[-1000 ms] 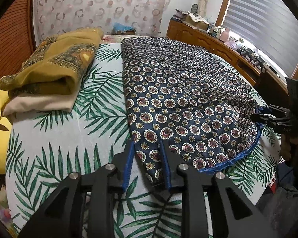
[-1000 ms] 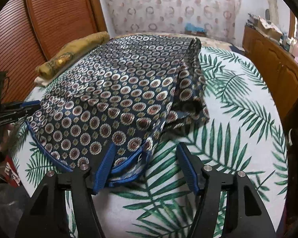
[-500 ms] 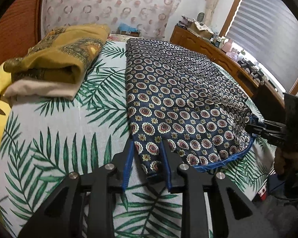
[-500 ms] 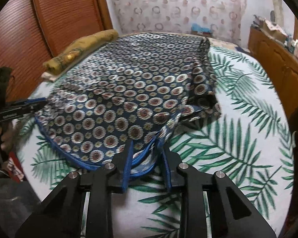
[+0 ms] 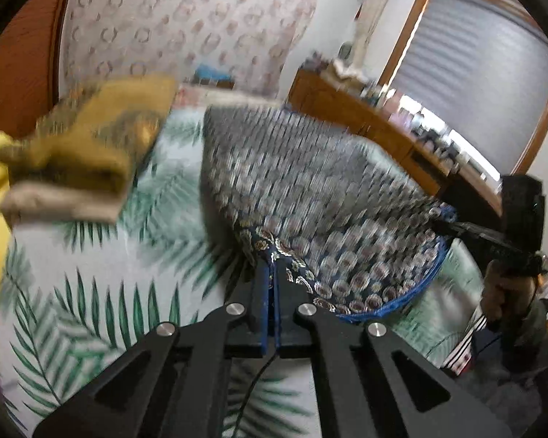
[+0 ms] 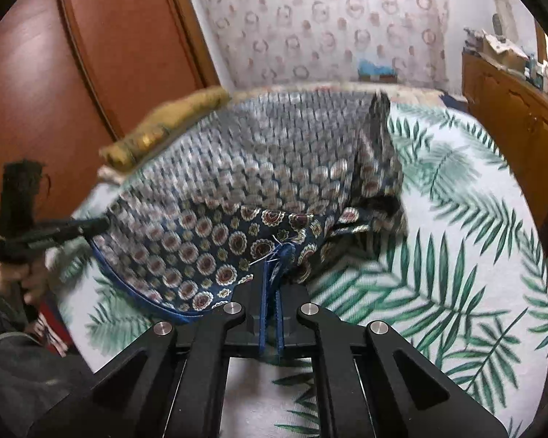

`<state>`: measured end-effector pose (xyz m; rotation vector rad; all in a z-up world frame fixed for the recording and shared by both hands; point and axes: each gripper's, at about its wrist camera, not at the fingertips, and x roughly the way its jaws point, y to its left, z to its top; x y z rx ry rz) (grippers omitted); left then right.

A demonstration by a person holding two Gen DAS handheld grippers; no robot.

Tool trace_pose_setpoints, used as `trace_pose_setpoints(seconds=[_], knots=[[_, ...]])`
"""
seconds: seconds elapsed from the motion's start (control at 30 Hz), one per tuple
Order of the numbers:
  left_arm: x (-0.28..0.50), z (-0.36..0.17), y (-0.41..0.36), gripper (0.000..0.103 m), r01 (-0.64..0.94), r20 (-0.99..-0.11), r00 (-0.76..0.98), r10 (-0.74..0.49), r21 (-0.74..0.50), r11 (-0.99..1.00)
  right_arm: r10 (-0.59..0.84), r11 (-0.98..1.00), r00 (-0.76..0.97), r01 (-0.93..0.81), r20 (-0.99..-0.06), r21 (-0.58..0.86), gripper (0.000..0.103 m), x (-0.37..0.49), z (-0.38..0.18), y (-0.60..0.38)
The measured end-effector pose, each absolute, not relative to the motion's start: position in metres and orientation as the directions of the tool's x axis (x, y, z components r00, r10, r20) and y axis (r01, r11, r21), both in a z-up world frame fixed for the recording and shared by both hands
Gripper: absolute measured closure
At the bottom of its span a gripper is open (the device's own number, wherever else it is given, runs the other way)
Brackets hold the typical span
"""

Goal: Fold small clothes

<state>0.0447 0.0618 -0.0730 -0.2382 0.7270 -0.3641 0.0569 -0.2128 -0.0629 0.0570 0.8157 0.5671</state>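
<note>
The navy patterned garment (image 5: pixel 310 189) lies spread across the middle of the palm-leaf bedspread (image 5: pixel 91 292), its blue-trimmed hem toward the near edge of the bed. Your left gripper (image 5: pixel 273 273) is pressed together, pinching the garment's near left corner. Your right gripper (image 6: pixel 276 266) is clamped on the near right corner, at the blue trim. A folded yellow cloth pile (image 5: pixel 87 146) sits beside the bed's far left edge

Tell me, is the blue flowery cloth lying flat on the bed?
Not quite. The blue flowery cloth is mostly spread, but each claw, left and right, pinches a near corner, lifting that edge.
</note>
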Motion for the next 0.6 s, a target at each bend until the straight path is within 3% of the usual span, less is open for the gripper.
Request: trace_pose_setpoints(seconds=[0.27, 0.43, 0.6], knots=[[0.111, -0.004, 0.072, 0.103, 0.255, -0.469, 0.789, -0.397, -0.337, 0.906, 0.538, 0.84, 0.632, -0.456, -0.558, 0.294, 0.103, 0.086, -0.005, -0.223], [0.171, 0.007, 0.069, 0.103, 0.232, -0.476, 0.799, -0.367, -0.32, 0.919, 0.535, 0.844, 0.662, -0.442, -0.524, 0.303, 0.103, 0.128, 0.018, -0.227], [0.228, -0.003, 0.063, 0.103, 0.21, -0.523, 0.783, -0.337, -0.287, 0.934, 0.496, 0.868, 0.672, -0.405, -0.55, 0.287, 0.103, 0.179, 0.022, -0.229]])
